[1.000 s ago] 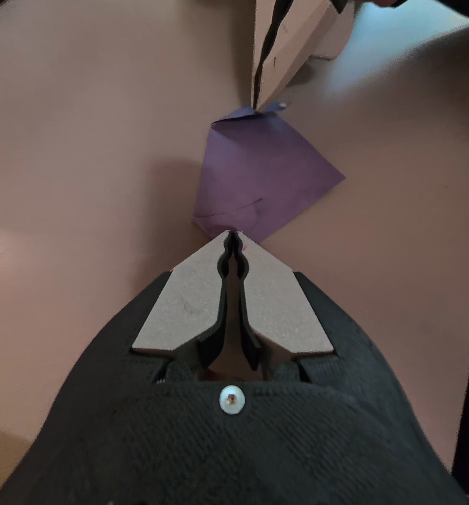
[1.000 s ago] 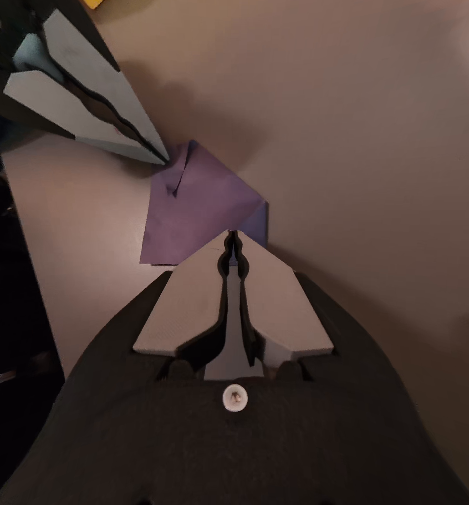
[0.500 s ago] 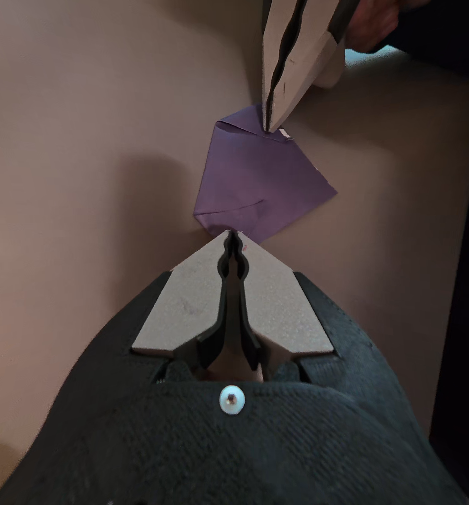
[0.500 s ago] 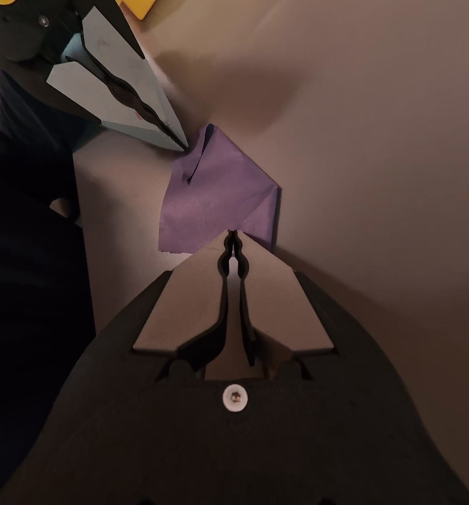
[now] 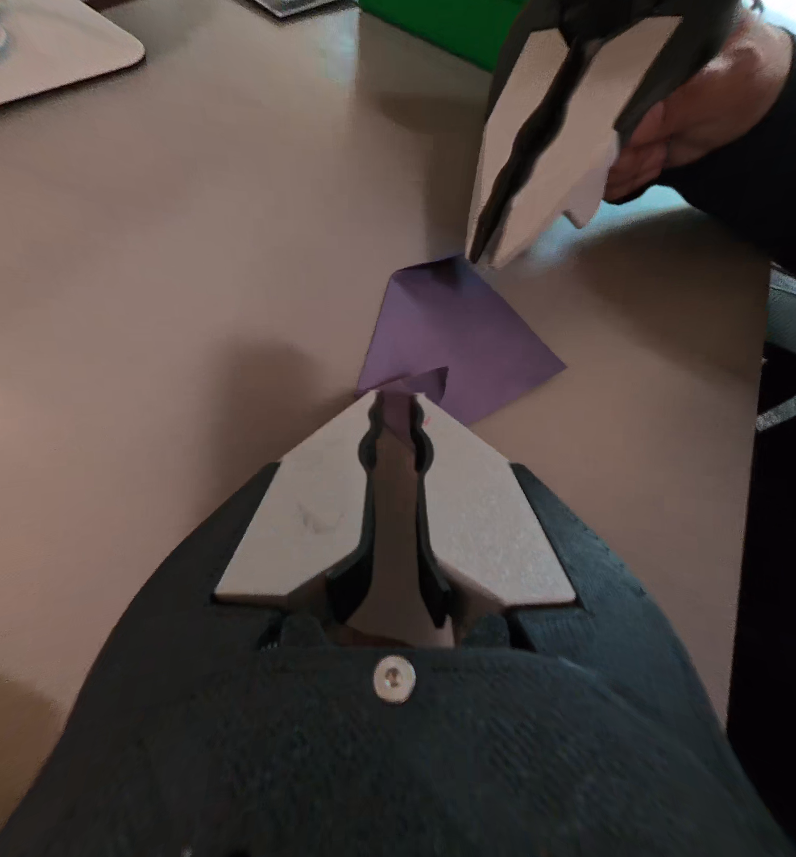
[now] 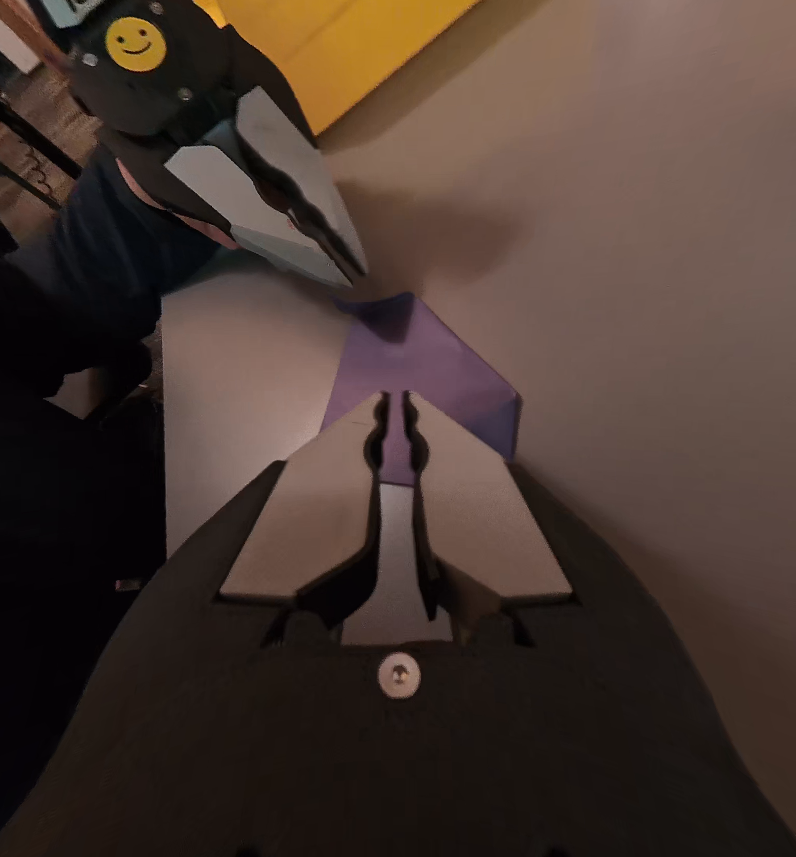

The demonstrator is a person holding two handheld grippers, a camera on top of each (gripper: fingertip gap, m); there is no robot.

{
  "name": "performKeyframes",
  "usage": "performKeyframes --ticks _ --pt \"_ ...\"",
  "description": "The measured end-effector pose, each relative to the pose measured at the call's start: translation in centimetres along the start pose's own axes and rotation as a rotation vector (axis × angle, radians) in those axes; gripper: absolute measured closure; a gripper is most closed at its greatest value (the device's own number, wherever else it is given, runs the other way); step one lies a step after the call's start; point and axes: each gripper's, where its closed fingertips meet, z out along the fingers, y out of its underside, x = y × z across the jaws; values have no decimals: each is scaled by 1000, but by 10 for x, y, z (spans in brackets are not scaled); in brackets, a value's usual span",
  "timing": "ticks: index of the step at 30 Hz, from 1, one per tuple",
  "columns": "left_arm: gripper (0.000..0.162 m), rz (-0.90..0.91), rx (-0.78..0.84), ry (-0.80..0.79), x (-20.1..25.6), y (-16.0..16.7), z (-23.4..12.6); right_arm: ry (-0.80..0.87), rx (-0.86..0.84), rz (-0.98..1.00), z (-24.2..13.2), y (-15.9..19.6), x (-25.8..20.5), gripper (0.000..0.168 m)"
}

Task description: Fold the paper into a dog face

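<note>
The purple paper point(image 5: 456, 334) lies on the beige table point(image 5: 201, 232), folded into a compact shape with a small flap turned down at each of two opposite corners. My left gripper point(image 5: 396, 394) hovers over the near flap with its jaws a little apart, and paper shows through the gap. My right gripper point(image 6: 394, 394) is over the opposite side of the paper point(image 6: 414, 361), jaws also slightly apart. In the left wrist view the right gripper point(image 5: 477, 259) points its tips at the far corner. In the right wrist view the left gripper point(image 6: 356, 278) sits just above the far flap.
A green box point(image 5: 433, 23) and a beige mat point(image 5: 39, 55) sit at the back of the table. A yellow object point(image 6: 340, 46) lies beyond the paper. The table edge point(image 5: 753, 417) runs close to the paper's right. A person's hand point(image 5: 711, 106) holds the right gripper. The tips of one gripper are about 8 cm away from the tips of the other. To the yellow object point(image 6: 340, 46): left tips about 20 cm, right tips about 30 cm.
Both grippers were shut with tips pressed at the paper's corners. Now both have opened slightly and pulled back and up. The paper stays folded on the table.
</note>
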Motion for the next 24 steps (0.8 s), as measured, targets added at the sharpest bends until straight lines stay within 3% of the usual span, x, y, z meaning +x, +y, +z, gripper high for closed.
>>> performKeyframes --ticks 2,4,9,12,18,24 --pt "145 -3 -1 -33 -4 4 -6 10 -12 -66 3 -5 -6 154" --pt "137 10 -13 -74 -4 10 -12 31 -52 -121 9 -5 -9 155" --pt "134 21 -18 -106 13 10 -6 20 -178 -184 37 -3 -19 160" --pt "134 58 -78 -222 3 11 5 76 -253 -232 52 -2 -12 168" --pt "162 73 -109 -332 -13 8 14 35 -240 -175 61 -5 -15 168" --pt "162 -90 -3 -198 -11 -6 13 49 -226 -161 69 -2 -10 168"
